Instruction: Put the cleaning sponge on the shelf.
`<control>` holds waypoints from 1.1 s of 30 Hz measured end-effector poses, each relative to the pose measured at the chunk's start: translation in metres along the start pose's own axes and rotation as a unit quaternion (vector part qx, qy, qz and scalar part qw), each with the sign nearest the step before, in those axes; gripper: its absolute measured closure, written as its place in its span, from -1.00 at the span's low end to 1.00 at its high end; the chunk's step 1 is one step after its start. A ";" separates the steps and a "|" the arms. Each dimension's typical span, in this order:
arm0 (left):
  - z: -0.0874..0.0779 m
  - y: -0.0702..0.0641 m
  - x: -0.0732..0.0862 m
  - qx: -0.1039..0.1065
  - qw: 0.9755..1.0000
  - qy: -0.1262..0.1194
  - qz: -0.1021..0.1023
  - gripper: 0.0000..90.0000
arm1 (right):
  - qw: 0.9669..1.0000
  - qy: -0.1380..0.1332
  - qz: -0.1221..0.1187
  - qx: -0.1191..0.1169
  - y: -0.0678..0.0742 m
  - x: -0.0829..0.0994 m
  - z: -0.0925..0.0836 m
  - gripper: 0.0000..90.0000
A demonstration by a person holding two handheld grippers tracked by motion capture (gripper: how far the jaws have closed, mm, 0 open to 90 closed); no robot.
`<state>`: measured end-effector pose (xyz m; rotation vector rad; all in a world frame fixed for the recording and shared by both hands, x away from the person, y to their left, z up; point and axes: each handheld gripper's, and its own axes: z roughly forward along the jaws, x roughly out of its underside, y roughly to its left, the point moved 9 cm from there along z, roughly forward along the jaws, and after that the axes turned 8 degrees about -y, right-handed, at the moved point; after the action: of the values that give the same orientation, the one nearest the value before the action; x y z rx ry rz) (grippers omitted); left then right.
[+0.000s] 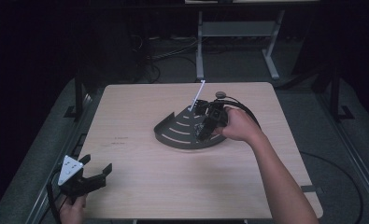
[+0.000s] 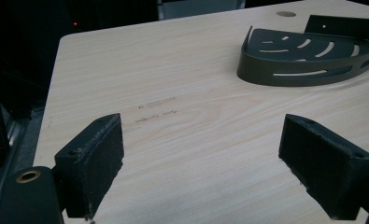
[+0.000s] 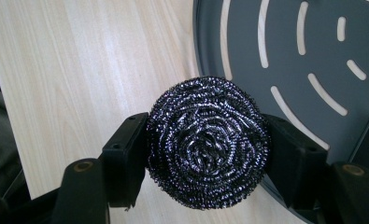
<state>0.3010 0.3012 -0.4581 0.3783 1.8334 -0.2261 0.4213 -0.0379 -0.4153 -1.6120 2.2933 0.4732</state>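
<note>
A dark steel-wool scourer [image 3: 208,147] sits squeezed between the pads of my right gripper [image 3: 208,156], which is shut on it. Under it lies the left rim of a dark grey quarter-round slotted shelf [image 3: 289,56], with bare table to the left. From above, the right gripper [image 1: 203,127] hovers over the near right part of the shelf [image 1: 177,133] at the table's middle. My left gripper [image 1: 97,176] rests at the near left corner, open, with nothing between its pads [image 2: 102,144]. It faces the shelf [image 2: 308,58] far across the table.
A thin white rod [image 1: 198,95] slants up behind the shelf. A small round grommet [image 1: 221,94] sits in the tabletop near the far edge. Faint pencil marks [image 2: 156,109] lie on the wood left of the shelf. A desk frame [image 1: 238,42] stands beyond the table.
</note>
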 end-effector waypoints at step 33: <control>-0.001 0.002 -0.001 0.000 1.000 -0.002 -0.002 -0.71 | 1.000 0.004 0.019 0.001 -0.038 -0.033 0.020 -0.23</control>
<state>0.3012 0.3035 -0.4569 0.3738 1.8295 -0.2287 0.4694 -0.0130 -0.4231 -1.5748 2.3331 0.4738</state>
